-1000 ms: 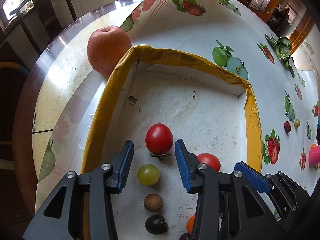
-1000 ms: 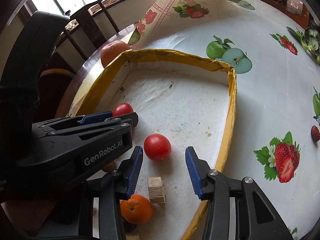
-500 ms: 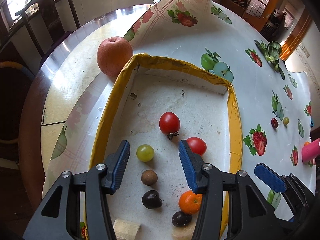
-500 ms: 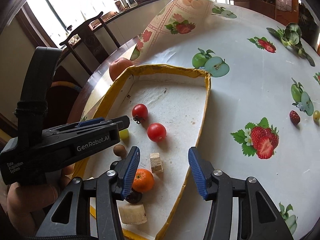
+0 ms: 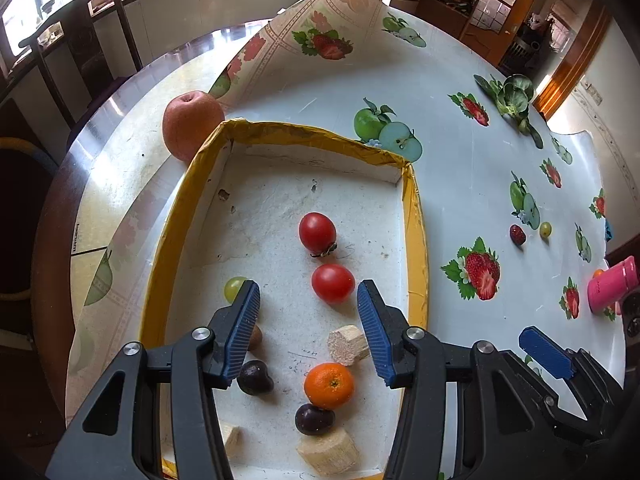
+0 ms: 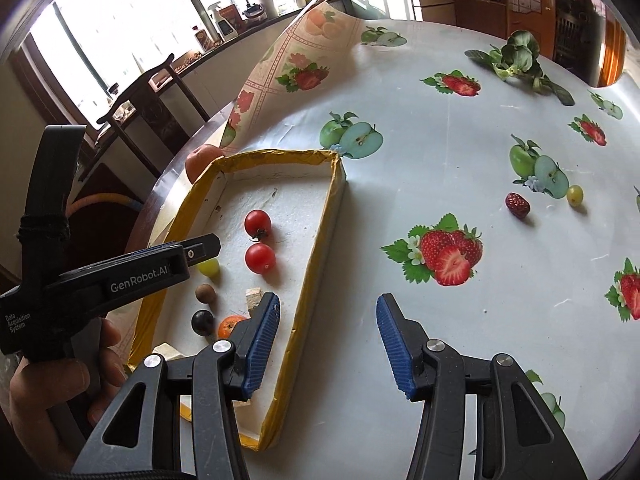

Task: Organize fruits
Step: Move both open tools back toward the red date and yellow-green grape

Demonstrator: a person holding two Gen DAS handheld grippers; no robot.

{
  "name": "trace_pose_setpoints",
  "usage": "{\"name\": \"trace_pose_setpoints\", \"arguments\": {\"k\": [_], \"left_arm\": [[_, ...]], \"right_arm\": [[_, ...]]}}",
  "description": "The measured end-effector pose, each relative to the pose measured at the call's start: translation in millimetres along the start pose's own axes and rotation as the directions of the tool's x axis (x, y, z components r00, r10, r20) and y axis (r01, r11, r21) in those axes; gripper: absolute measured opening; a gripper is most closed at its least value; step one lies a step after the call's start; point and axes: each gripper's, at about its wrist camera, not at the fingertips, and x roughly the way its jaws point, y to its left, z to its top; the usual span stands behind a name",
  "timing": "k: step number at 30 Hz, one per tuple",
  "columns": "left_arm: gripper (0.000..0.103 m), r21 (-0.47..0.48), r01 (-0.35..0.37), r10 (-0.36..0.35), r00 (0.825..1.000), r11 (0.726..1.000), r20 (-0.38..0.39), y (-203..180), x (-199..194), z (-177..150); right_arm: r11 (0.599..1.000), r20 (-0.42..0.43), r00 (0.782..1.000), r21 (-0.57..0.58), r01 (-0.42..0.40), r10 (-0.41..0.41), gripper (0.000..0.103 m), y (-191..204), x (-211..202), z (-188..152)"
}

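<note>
A white tray with a yellow rim [image 5: 416,240] holds two red tomatoes [image 5: 317,233] [image 5: 333,282], a green grape [image 5: 234,287], a mandarin [image 5: 329,385], dark plums [image 5: 254,377] and wooden blocks [image 5: 347,344]. My left gripper [image 5: 305,300] hangs open above the tray's near half with nothing between its fingers. My right gripper [image 6: 328,308] is open and empty over the tray's right rim [image 6: 316,256] and the tablecloth. A red date [image 6: 517,205] and a second green grape [image 6: 575,195] lie loose on the cloth to the right. An apple [image 5: 192,124] rests against the tray's far left corner.
The fruit-print tablecloth [image 6: 440,160] covers the round table, and its far edge curls up. A leafy green vegetable [image 6: 516,56] lies at the far right, and a pink bottle [image 5: 612,284] at the right edge. Dark chairs [image 6: 152,92] stand beyond the table on the left.
Both grippers have pulled back and risen, so more of the tray shows. The right gripper has shifted right, from over the tray to its right rim. Both jaws stand slightly wider.
</note>
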Motion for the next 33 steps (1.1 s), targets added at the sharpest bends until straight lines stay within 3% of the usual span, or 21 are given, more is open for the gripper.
{"name": "trace_pose_setpoints", "arguments": {"k": [27,33], "left_arm": [[0.049,0.085,0.050,-0.049,0.999,0.995,-0.011,-66,-3,-4],[0.049,0.140,0.079,-0.075,0.997,0.987,-0.032,-95,3,-6]], "right_arm": [[0.989,0.004,0.997,0.130,0.070,-0.072,0.052,-83,-23,-24],[0.983,0.012,0.995,0.159,0.097,-0.101,0.052,-109,-27,-24]]}}
